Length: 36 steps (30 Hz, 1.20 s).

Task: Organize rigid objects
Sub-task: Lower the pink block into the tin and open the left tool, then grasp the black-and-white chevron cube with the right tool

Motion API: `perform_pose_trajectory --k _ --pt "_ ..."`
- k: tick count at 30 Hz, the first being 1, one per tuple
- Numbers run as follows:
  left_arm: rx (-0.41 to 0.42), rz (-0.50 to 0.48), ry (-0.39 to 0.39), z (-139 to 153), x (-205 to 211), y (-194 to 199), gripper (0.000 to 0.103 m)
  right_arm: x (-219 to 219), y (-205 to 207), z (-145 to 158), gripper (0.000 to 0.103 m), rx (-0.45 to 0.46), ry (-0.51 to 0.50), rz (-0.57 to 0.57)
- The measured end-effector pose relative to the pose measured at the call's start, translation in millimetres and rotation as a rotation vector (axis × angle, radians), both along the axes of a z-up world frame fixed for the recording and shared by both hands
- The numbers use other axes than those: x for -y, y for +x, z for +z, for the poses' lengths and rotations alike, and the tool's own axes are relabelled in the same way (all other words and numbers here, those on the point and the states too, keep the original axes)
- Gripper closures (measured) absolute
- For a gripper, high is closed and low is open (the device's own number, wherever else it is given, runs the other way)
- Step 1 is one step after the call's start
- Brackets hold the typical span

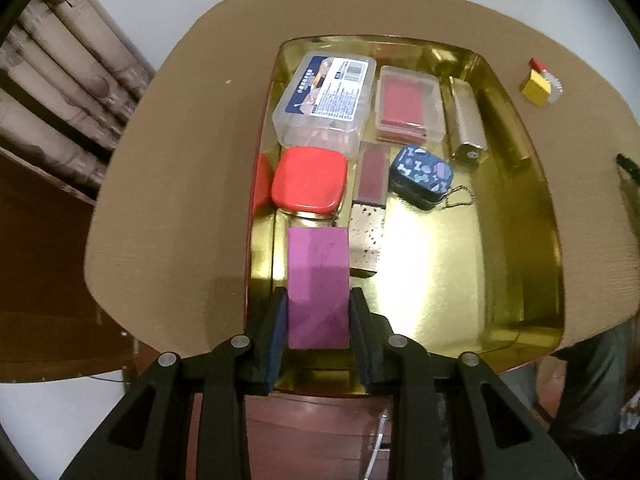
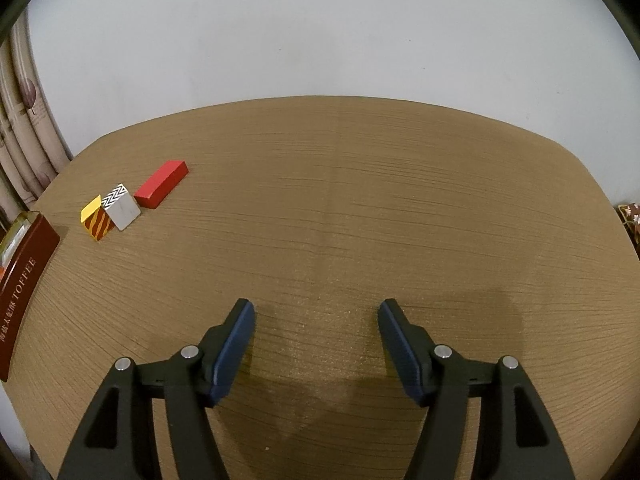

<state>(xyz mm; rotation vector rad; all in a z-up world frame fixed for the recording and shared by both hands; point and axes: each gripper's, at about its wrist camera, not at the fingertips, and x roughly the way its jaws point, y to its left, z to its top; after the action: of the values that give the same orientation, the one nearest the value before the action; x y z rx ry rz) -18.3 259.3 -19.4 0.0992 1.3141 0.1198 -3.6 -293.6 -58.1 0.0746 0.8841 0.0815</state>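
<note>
The left tool (image 1: 319, 304) is clamped on a purple block (image 1: 318, 286), its two blue-padded fingers (image 1: 277, 332) pressing the block's long side faces. The block's long axis runs straight ahead along the fingers, its far end reaching past the fingertips over the near left part of a gold-lined tin tray (image 1: 536, 208). Whether the block touches the tray floor cannot be told.

In the tray, just beyond the block, stands a jar with a red lid (image 1: 309, 179), and to the block's right lies a speckled grey block (image 1: 366, 240) with a dark red block (image 1: 373, 174) past it. Toward the tray's far edge sit a clear labelled plastic box (image 1: 326, 98), a clear case with red contents (image 1: 408, 104) and a silver metal bar (image 1: 466, 124); a dark blue patterned tin (image 1: 422, 176) with a chain lies near the middle.

The right tool (image 2: 316, 308) hangs wide apart over the bare worktop (image 2: 360, 220), gripping nothing. Near the worktop's far left edge lie a red block (image 2: 161, 183), a grey block with a zigzag face (image 2: 120, 205) and, touching it, a yellow striped block (image 2: 96, 222), well apart from that tool.
</note>
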Motion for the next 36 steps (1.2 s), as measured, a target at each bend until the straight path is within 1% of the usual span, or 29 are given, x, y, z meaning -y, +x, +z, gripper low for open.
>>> perform_pose_trajectory --k 1,2,5,6,8,11,13,16,17,19,20,22,23,25,26,27,29,30,31,32,34,35,36 --pt "0.008 -0.004 0.018 1 3 1 0.073 0 0 0 0.036 0.000 0.001 0.000" --pt "0.015 -0.011 0.032 2 7 0 0.071 0 -2 0 0.036 0.001 0.003 0.000" --pt "0.045 -0.020 0.060 8 13 -2 0.050 2 -4 -1 0.036 0.002 0.007 -0.003" --pt "0.060 -0.020 0.045 11 14 -3 0.048 2 -4 -1 0.036 0.003 0.009 -0.003" --pt "0.093 -0.004 0.024 20 16 -7 0.048 2 -4 -1 0.036 0.003 0.011 -0.004" --pt "0.164 0.017 -0.022 41 23 -17 0.048 4 -7 1 0.036 0.003 0.011 -0.009" --pt "0.226 0.030 -0.066 58 40 -31 0.045 3 -7 1 0.036 0.003 0.009 -0.010" --pt "0.302 0.034 -0.146 74 67 -53 0.045 1 -7 1 0.036 -0.001 -0.008 -0.002" --pt "0.330 0.028 -0.160 76 82 -64 0.044 -1 -6 1 0.034 -0.001 -0.006 0.012" --pt "0.368 0.032 -0.159 77 100 -78 0.044 -5 -5 3 0.034 -0.004 -0.006 0.047" --pt "0.387 0.035 -0.173 76 109 -87 0.044 -8 -5 4 0.034 -0.010 -0.009 0.074" --pt "0.399 0.048 -0.190 69 126 -101 0.039 -22 -4 9 0.034 -0.029 -0.004 0.155" --pt "0.400 0.054 -0.183 64 133 -106 0.035 -33 -5 15 0.034 -0.029 -0.006 0.207" --pt "0.409 0.071 -0.168 52 144 -113 0.034 -63 -8 30 0.034 0.001 -0.046 0.330" --pt "0.406 0.064 -0.158 45 149 -115 0.034 -79 -8 38 0.034 0.014 -0.067 0.400" --pt "0.395 0.054 -0.151 38 153 -116 0.034 -98 -8 47 0.034 0.029 -0.094 0.478" --pt "0.359 0.045 -0.168 24 159 -115 0.034 -126 -6 59 0.034 0.066 -0.162 0.589" --pt "0.343 0.042 -0.180 19 161 -115 0.034 -142 -2 64 0.037 0.083 -0.213 0.656" --pt "0.334 0.041 -0.192 14 163 -115 0.034 -155 4 67 0.037 0.099 -0.274 0.705" --pt "0.328 0.040 -0.201 11 164 -115 0.034 -164 11 68 0.037 0.102 -0.312 0.744" --pt "0.320 0.037 -0.202 7 166 -114 0.034 -176 28 67 0.040 0.077 -0.360 0.804" --pt "0.322 0.033 -0.199 6 167 -114 0.034 -181 32 65 0.043 0.066 -0.379 0.815" --pt "0.327 0.029 -0.192 5 168 -114 0.034 -184 42 61 0.044 0.045 -0.395 0.831"
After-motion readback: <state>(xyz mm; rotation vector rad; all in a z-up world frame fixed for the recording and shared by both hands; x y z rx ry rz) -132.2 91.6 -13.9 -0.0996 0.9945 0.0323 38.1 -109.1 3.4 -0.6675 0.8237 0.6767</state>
